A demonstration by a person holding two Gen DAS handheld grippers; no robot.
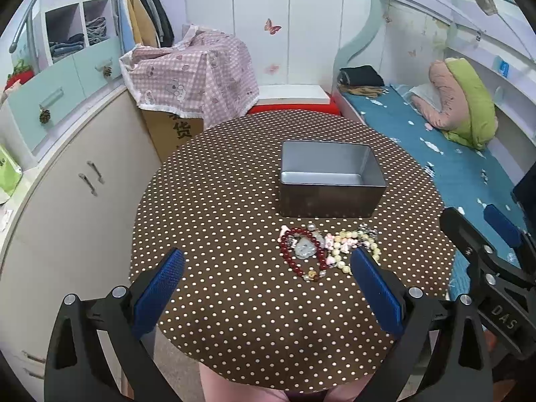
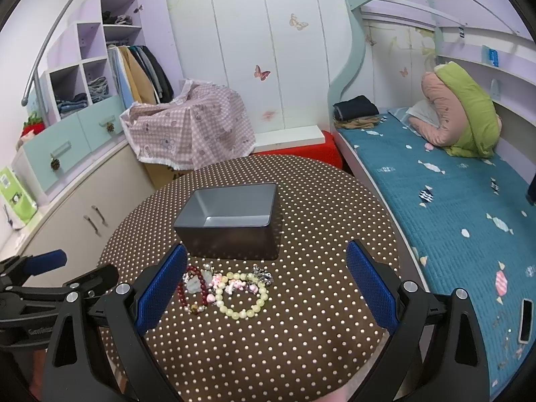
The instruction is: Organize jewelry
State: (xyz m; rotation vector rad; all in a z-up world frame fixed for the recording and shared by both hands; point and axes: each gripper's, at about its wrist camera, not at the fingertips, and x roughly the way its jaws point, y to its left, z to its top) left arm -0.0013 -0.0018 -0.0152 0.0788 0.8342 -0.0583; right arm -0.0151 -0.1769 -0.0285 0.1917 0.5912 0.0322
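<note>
Both grippers, left gripper (image 1: 268, 288) and right gripper (image 2: 264, 281), hover with jaws wide, holding nothing. Bracelets (image 2: 227, 288) lie heaped just near of the grey tin (image 2: 227, 221).

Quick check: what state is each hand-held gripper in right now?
Left hand-held gripper: open, holding nothing.
Right hand-held gripper: open, holding nothing.

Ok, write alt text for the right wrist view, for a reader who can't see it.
A small heap of bead bracelets, dark red and pale yellow among them, lies on a brown polka-dot tabletop just in front of an empty grey metal box. The right claw hangs open above the table's near edge, the left claw at far left.
</note>
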